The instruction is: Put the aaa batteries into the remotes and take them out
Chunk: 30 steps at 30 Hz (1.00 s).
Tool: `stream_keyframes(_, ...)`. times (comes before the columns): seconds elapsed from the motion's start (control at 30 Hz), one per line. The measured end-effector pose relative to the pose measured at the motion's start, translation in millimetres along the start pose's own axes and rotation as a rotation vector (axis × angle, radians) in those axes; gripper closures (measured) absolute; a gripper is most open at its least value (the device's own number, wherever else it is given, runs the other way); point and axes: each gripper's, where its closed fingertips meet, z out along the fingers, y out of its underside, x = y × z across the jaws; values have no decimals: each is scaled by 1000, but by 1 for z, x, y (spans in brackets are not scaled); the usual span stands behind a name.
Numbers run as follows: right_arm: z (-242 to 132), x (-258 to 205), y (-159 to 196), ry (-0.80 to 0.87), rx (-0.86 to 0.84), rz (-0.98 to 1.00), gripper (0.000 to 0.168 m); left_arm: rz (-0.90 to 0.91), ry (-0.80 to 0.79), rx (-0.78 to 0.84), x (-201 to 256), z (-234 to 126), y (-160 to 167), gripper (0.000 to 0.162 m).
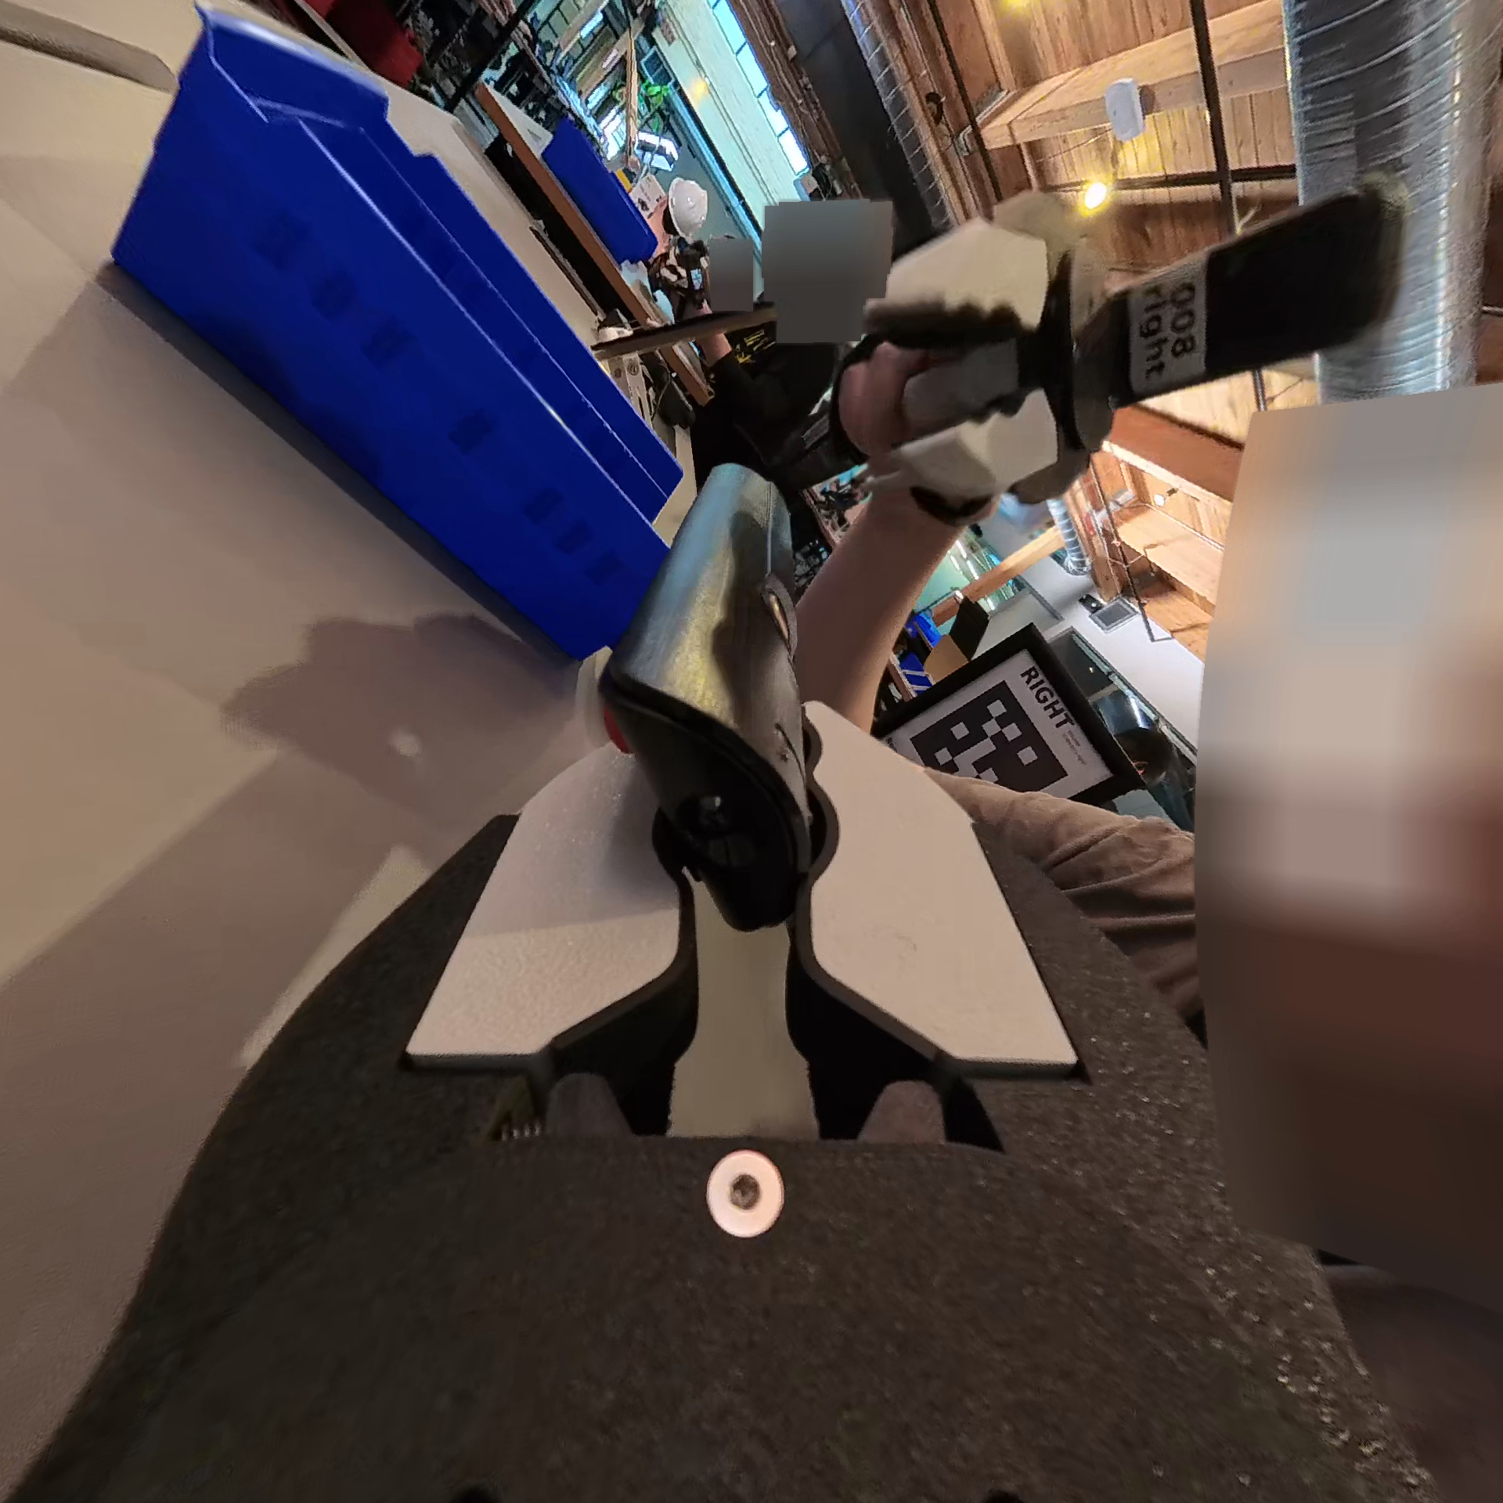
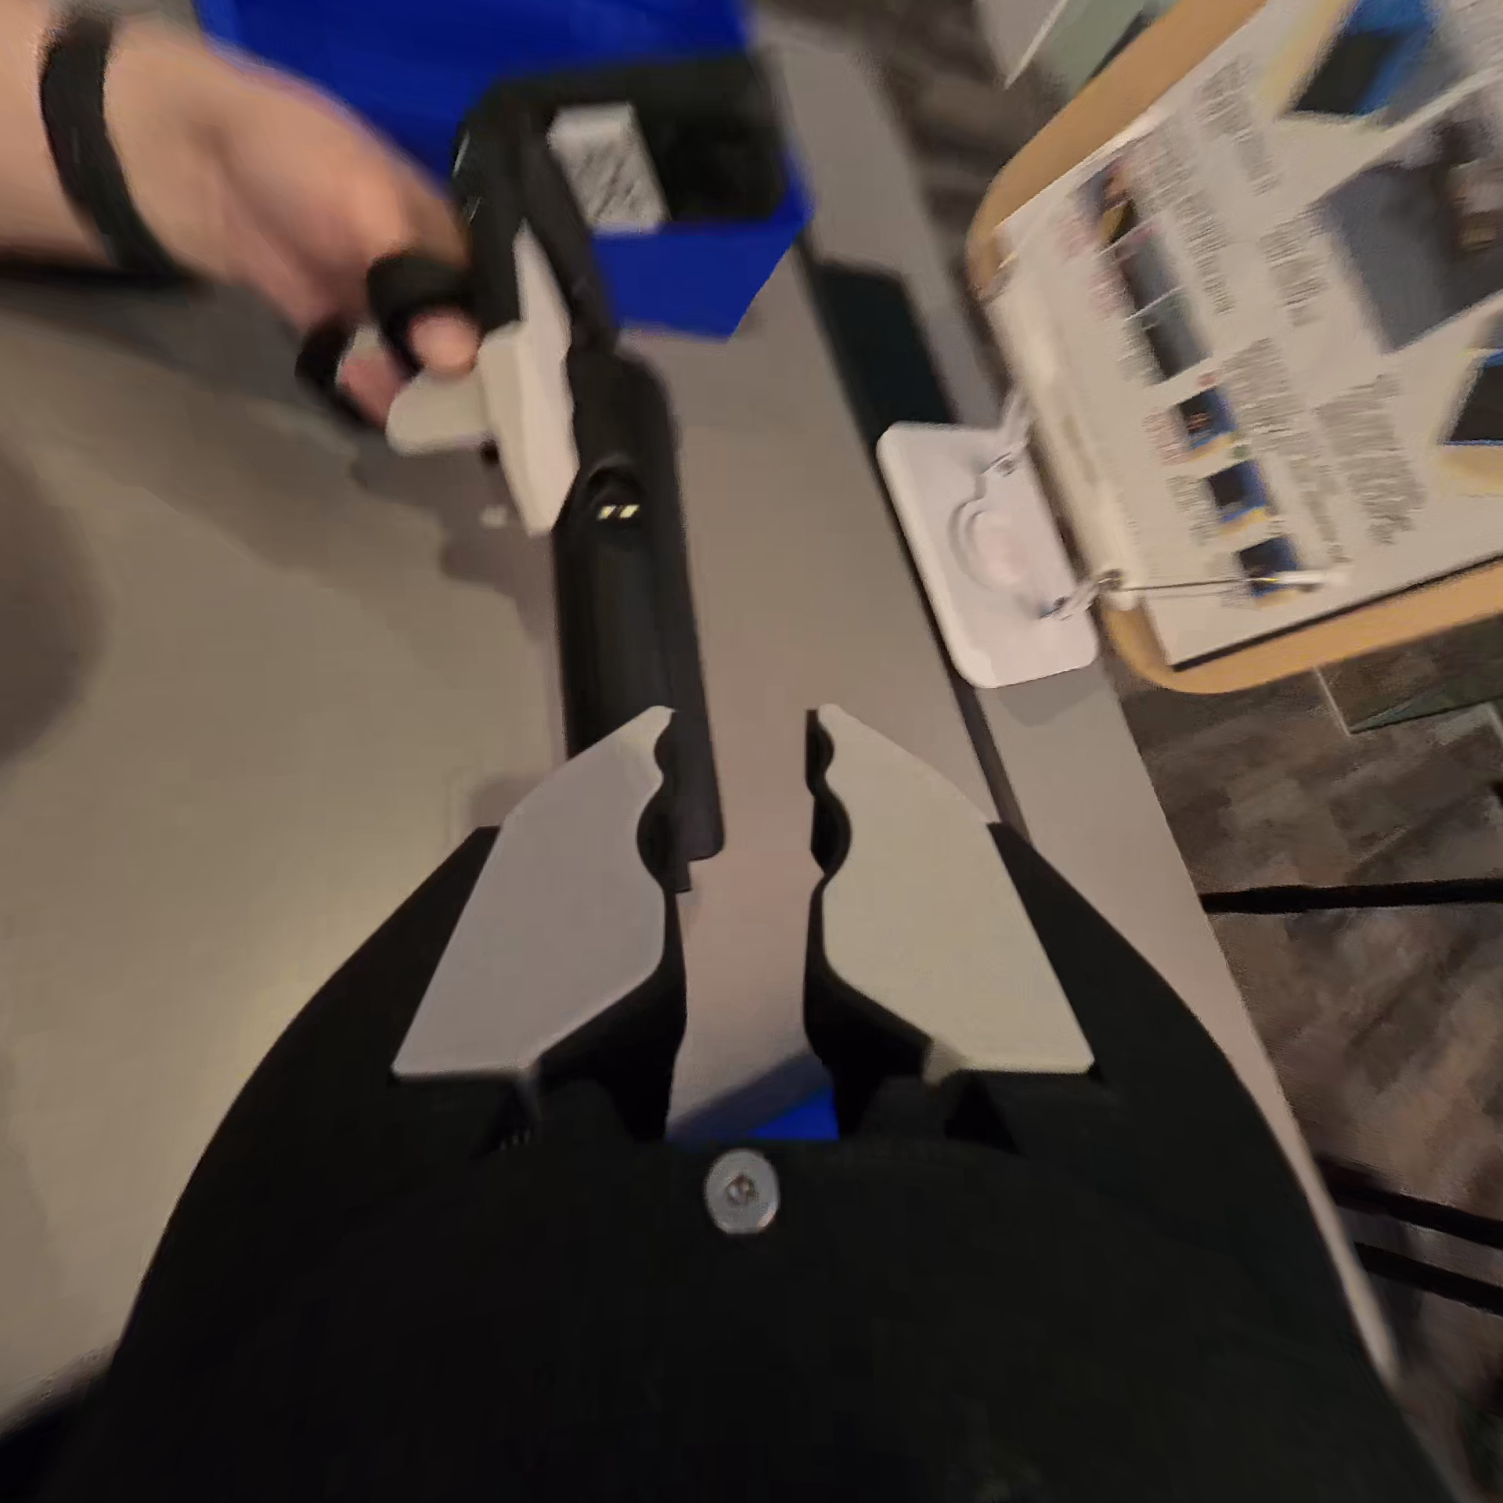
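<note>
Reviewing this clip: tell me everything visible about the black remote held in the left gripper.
The remote is long, slim and glossy black plastic with rounded edges. The left gripper is shut on one end, and the body sticks out above the grey table. In the right wrist view its back faces the camera, showing an open recess with small metal contacts; no battery can be seen there. A red spot shows at its edge. The open right gripper sits by its far end, contact unclear.

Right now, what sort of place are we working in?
Probably a workshop or warehouse-style lab: exposed timber ceiling, a big silver duct, blue storage bins on the grey table, and more benches behind.
</note>
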Motion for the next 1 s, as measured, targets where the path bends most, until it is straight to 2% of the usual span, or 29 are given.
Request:
stream_keyframes(0.03, -6, 10, -9, 4, 83, 103, 130, 9, -2, 10, 2, -3, -3, 141)
stream_keyframes(0.1, -15, 25, -20, -51, 233, 340, 127, 30, -9, 38, 6, -11, -11, 141)
stream_keyframes(0.2, -18, 42, -26, -156, 401, 618, 115, 77, -45, 70, 9, -23, -21, 141)
stream_keyframes(0.33, 6, 45, -17, -209, 397, 775, 92, 106, -41, 117, 18, -32, -32, 141)
stream_keyframes(0.43, 19, 33, -21, -329, 403, 872, 90, 128, -47, 136, 22, -37, -36, 141)
stream_keyframes(0.5, 27, 24, -22, -400, 384, 904, 91, 139, -53, 142, 24, -39, -38, 141)
stream_keyframes(0.63, 40, 18, -15, -383, 316, 892, 94, 147, -50, 158, 27, -42, -41, 141)
stream_keyframes(0.83, 45, 7, -15, -441, 283, 880, 120, 161, -61, 145, 29, -40, -40, 141)
stream_keyframes(1.0, 45, 7, -15, -421, 276, 869, 120, 161, -62, 144, 29, -40, -40, 141)
